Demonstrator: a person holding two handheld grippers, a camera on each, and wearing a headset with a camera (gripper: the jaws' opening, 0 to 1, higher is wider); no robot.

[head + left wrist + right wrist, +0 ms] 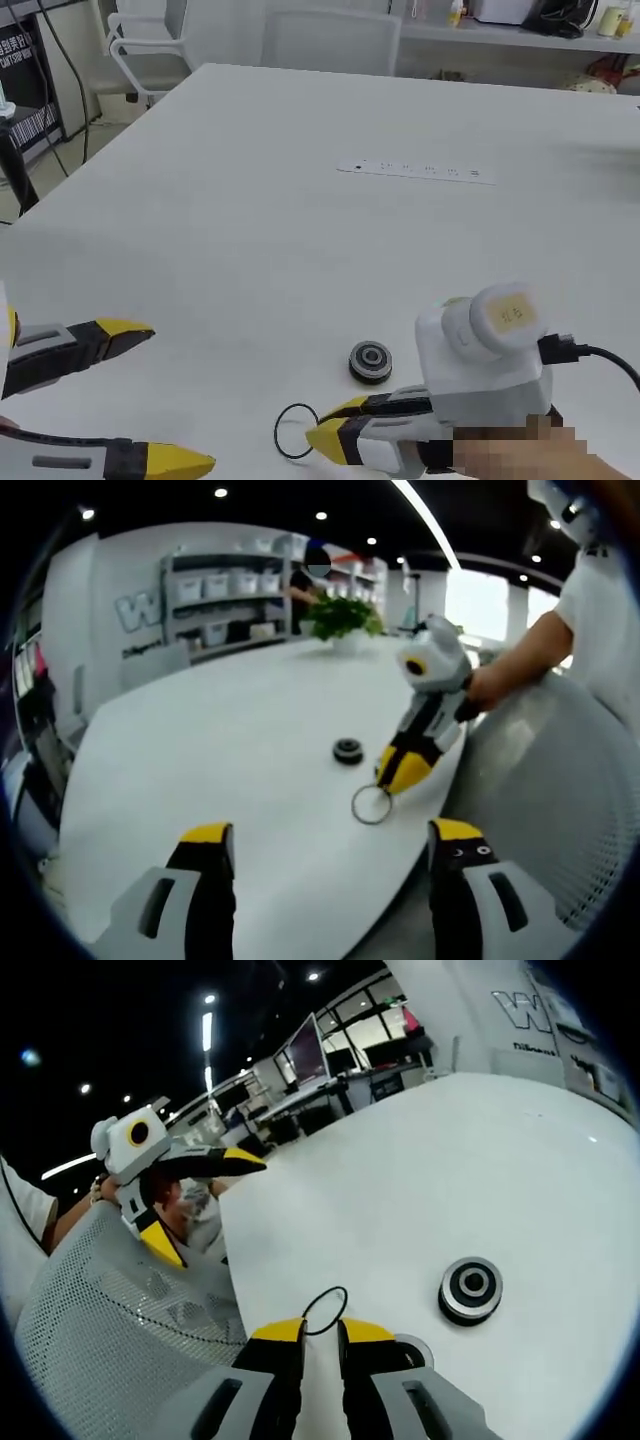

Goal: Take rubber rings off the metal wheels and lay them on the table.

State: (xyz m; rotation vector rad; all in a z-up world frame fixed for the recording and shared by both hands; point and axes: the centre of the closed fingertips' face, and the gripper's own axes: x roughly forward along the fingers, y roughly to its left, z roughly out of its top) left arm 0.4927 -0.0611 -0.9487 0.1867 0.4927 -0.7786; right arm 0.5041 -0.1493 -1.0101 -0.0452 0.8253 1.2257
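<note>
Ring off the wheel, lying flat by the right gripper's tips.

In the head view the ring (296, 430) lies on the table (300, 230) near its front edge, with the wheel (371, 361) just beyond it and apart from it. The right gripper (328, 425) meets the ring's side. The right gripper view adds that its jaws are almost together, with a narrow gap at the ring's near edge; whether they pinch the ring I cannot tell. The left gripper (155, 395) is spread wide and holds nothing. Both gripper views show a mesh chair (560, 780) at the table's edge.
</note>
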